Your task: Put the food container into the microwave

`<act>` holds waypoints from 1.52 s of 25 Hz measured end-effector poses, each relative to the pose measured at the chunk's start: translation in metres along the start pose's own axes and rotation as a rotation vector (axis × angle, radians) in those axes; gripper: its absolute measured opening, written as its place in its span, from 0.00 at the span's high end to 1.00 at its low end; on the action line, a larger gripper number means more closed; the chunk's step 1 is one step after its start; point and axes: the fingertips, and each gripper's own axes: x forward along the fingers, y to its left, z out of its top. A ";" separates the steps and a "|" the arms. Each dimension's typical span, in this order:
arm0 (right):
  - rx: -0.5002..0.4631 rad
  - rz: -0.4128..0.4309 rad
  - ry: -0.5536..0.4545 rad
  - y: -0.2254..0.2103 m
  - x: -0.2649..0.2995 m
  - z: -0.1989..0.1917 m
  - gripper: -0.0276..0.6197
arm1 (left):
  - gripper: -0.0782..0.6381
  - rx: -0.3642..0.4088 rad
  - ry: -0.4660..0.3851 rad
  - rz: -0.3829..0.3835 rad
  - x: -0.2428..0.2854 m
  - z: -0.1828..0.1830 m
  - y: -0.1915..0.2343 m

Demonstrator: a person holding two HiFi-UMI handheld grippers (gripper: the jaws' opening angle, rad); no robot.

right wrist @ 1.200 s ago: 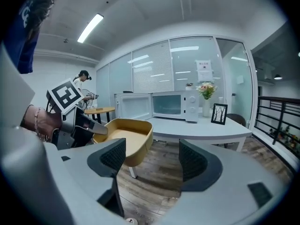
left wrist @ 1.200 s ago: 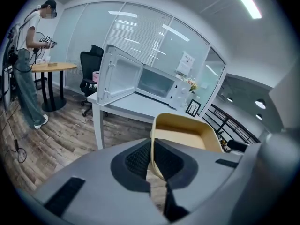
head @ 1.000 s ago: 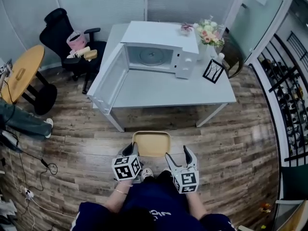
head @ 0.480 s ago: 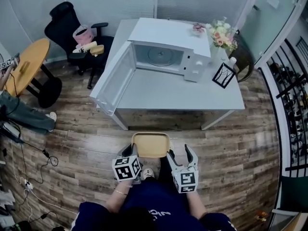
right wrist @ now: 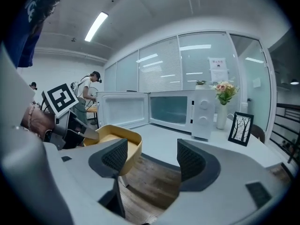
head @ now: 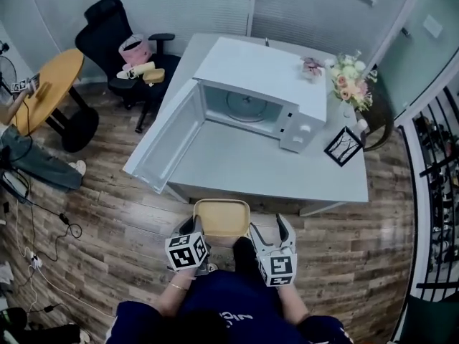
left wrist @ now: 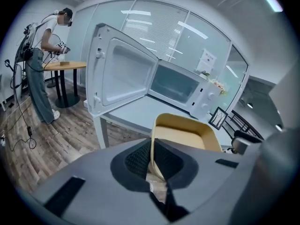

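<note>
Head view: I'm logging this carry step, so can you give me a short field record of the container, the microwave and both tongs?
container: yellow food container, held in the air, short of the table
left tongs: shut on the container's left wall
right tongs: open, just been closing slightly; nothing pinched between them, container's corner beside one jaw
microwave: on the table, door wide open, cavity empty
</note>
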 end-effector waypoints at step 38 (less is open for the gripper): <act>-0.024 0.159 0.050 -0.117 0.122 0.033 0.46 | 0.87 -0.137 -0.067 0.121 0.136 0.134 -0.062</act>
